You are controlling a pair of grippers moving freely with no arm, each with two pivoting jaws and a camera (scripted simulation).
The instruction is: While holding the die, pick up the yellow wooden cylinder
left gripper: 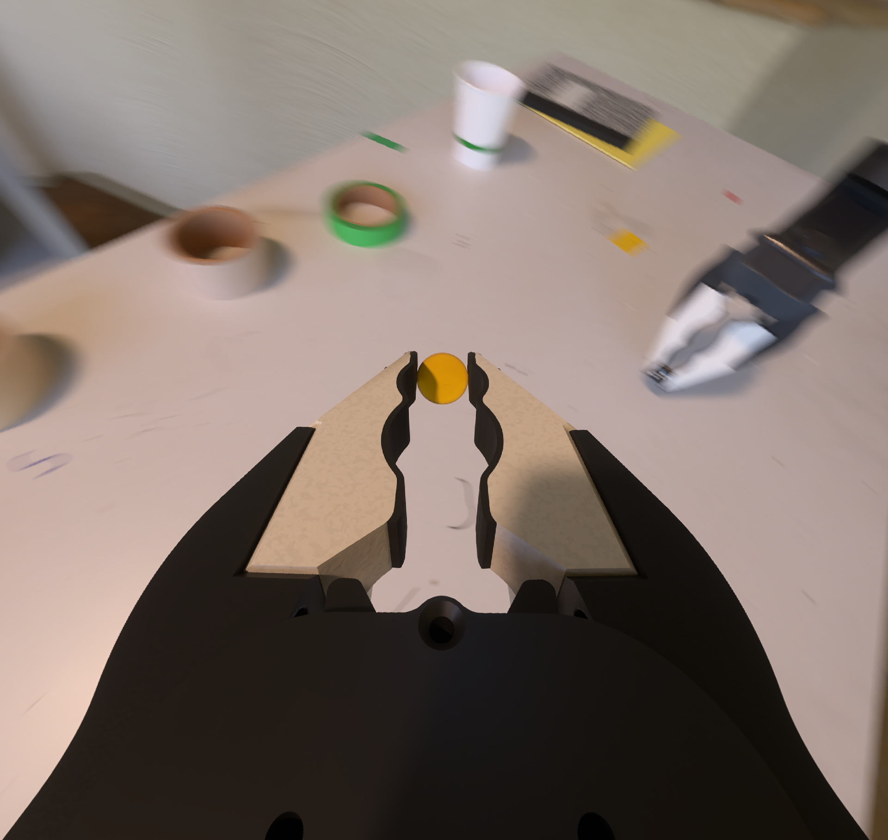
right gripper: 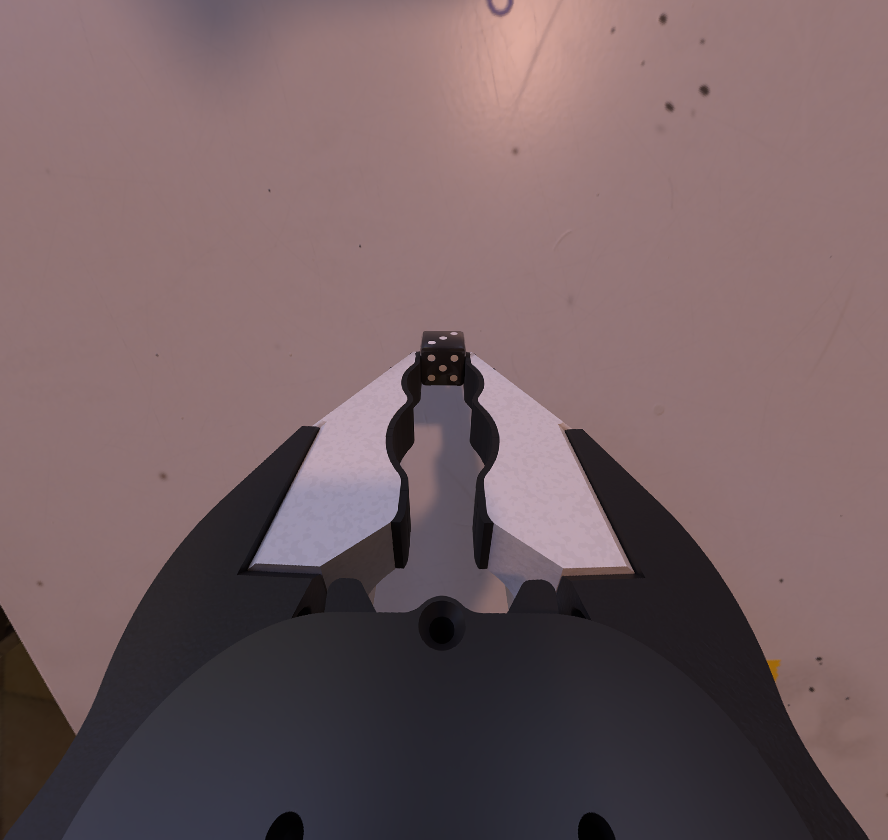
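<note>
My left hand-held gripper (left gripper: 442, 377) is pinching the yellow wooden cylinder (left gripper: 442, 378) right at its fingertips, dead centre of the left wrist frame; I see only its round end face, so its long axis runs straight away from me, in line with the fingers. Both pads sit against its sides with no gap that I can make out. Whether it rests on the table (left gripper: 528, 456) or is already clear of it I cannot tell, and the blurred surroundings do not settle it. My judgement is that the coming move turns on this tip-only hold: a round body caught at the very ends of the fingers could roll or slip forward, so the lift should be straight and gentle. My right hand-held gripper (right gripper: 442, 365) is clamped on the black die (right gripper: 442, 360), again at the fingertips, centre of its own frame, above bare table. In the left view that gripper hangs at the right edge, well apart from the cylinder. Farther off, in the upper half of the frame, stand a white paper cup (left gripper: 483, 113), a green tape roll (left gripper: 367, 214) and a pale tape roll (left gripper: 218, 252).
</note>
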